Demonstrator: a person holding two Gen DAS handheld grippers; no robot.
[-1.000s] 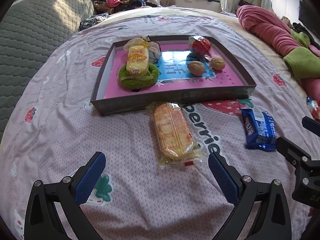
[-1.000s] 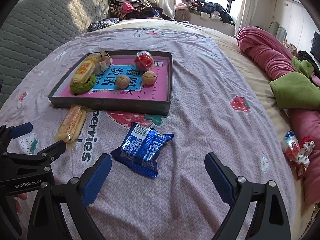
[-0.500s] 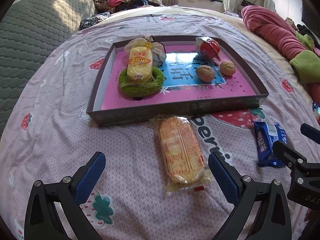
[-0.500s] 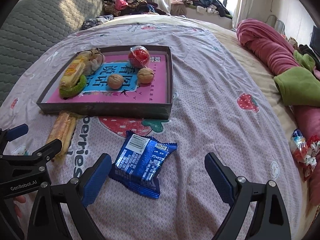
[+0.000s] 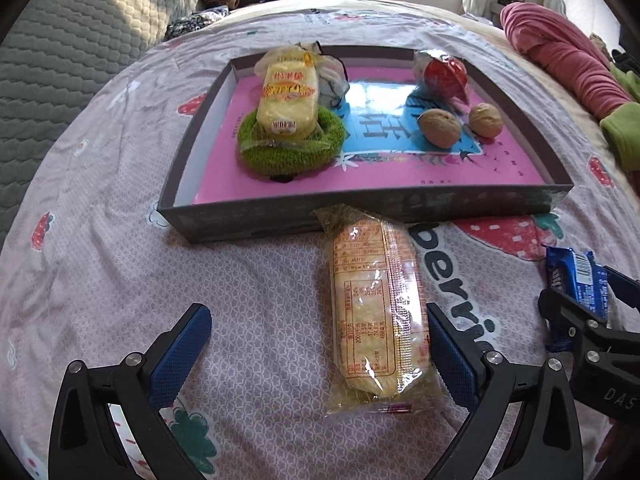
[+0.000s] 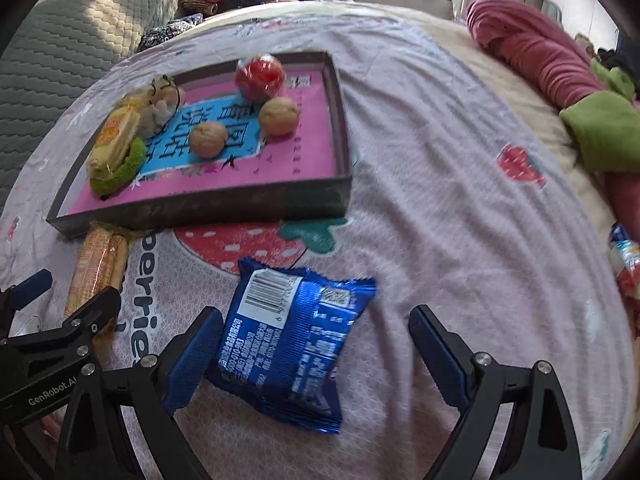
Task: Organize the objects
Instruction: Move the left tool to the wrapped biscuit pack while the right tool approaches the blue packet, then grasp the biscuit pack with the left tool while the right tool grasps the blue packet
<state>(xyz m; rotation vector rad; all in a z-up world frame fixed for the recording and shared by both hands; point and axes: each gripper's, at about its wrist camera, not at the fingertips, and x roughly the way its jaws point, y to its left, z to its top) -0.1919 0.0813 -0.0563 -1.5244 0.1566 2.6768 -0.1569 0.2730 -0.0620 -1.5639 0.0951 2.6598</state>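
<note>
A shallow dark tray with a pink floor lies on the bedspread. It holds a yellow snack pack on a green ring, two walnuts and a red wrapped ball. In front of the tray lies a long clear-wrapped biscuit pack. My left gripper stands open over its near end, with the pack close to the right finger. A blue snack packet lies further right, and my right gripper stands open around it, pads apart from it.
A grey quilted cushion borders the bed on the left. A pink rolled blanket and green cloth lie at the right. A red and blue wrapper sits near the right edge. Heaped clothes fill the back.
Both grippers have come forward and down. The biscuit pack now lies between the left fingers and the blue packet between the right fingers. Nothing on the bed has shifted.
</note>
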